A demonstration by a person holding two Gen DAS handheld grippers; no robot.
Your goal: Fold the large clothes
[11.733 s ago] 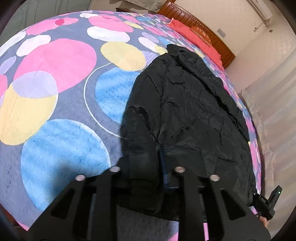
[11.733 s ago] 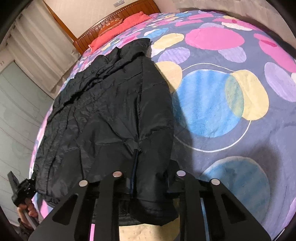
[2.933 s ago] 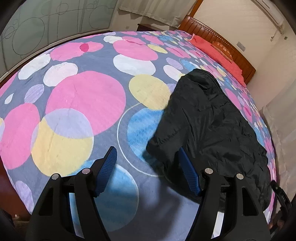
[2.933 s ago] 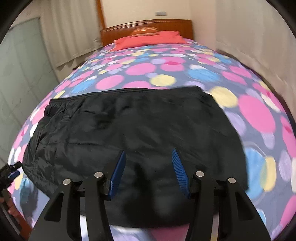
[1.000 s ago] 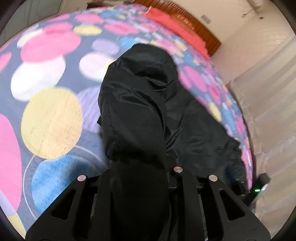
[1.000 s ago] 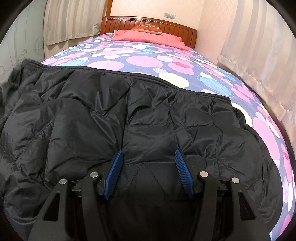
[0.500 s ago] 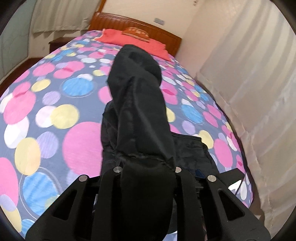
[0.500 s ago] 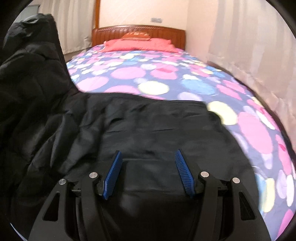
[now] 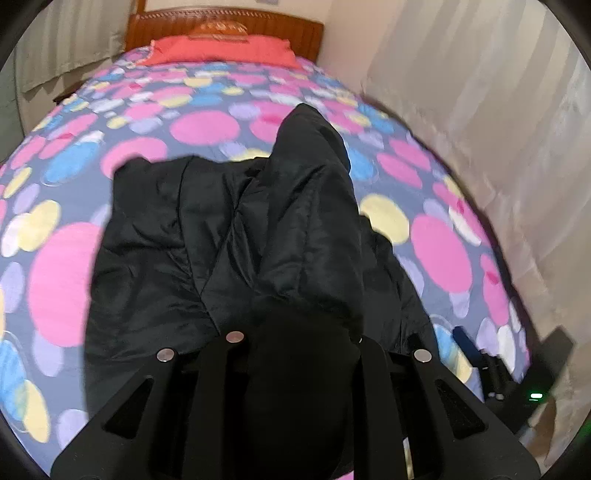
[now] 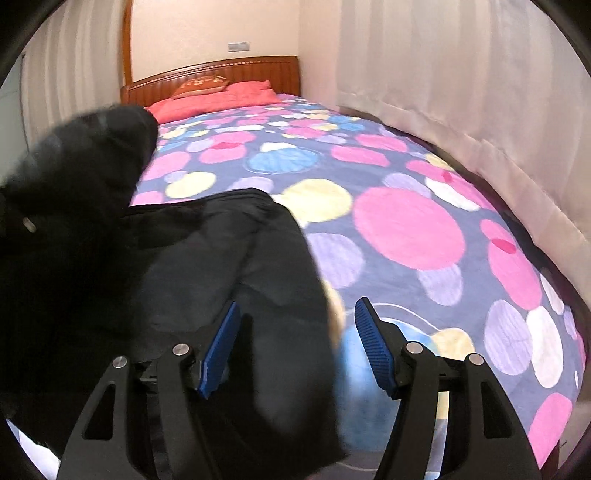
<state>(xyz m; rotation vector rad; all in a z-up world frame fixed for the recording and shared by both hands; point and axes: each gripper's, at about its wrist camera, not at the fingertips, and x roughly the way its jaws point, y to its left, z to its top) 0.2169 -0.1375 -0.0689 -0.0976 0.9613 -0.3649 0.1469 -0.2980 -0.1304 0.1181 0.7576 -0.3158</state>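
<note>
Left tongs [image 9: 295, 354] clamping black jacket [image 9: 207, 236]; right tongs [image 10: 295, 347] opening, empty.

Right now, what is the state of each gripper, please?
Left gripper: shut on the jacket.
Right gripper: open, jaws opening; jacket lies between them, not pressed.

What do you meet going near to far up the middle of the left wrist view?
left gripper shut on the black jacket → the jacket's lifted fold → spotted bedspread → red pillows → wooden headboard.
</note>
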